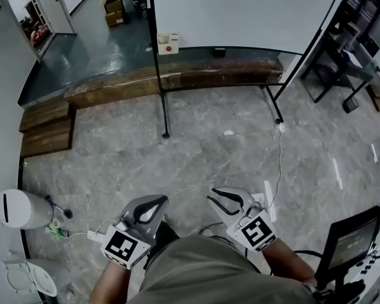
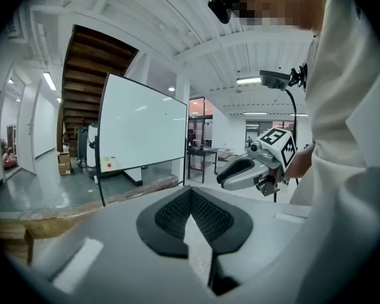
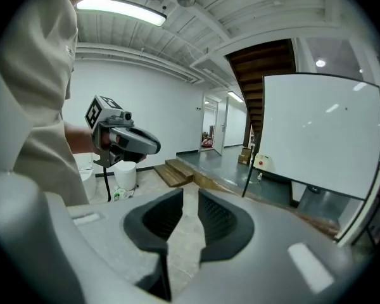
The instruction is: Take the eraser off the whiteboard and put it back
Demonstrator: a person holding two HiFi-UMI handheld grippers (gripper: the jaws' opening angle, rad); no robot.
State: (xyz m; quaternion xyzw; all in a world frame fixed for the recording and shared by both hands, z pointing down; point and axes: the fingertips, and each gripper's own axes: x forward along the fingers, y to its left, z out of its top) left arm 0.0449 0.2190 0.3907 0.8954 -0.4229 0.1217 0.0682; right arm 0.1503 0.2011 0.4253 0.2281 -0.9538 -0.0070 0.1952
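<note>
The whiteboard [image 1: 240, 11] stands on a black wheeled frame far ahead of me, also seen in the left gripper view [image 2: 142, 128] and the right gripper view [image 3: 323, 132]. A cream block with a red spot [image 1: 168, 43] clings to its lower left corner. A small dark block [image 1: 219, 52] sits on its ledge. I cannot tell which of them is the eraser. My left gripper [image 1: 157, 199] is shut and empty, its pads meeting at the tips [image 2: 190, 192]. My right gripper [image 1: 215, 193] is held beside it, jaws slightly apart with nothing between them [image 3: 190, 192].
A low wooden platform edge [image 1: 177, 78] and wooden steps [image 1: 47, 128] lie between me and the board. A white bin [image 1: 22, 209] stands at the left. A thin cable [image 1: 278, 163] trails over the marble floor. A screen on a stand [image 1: 354, 239] is at my right.
</note>
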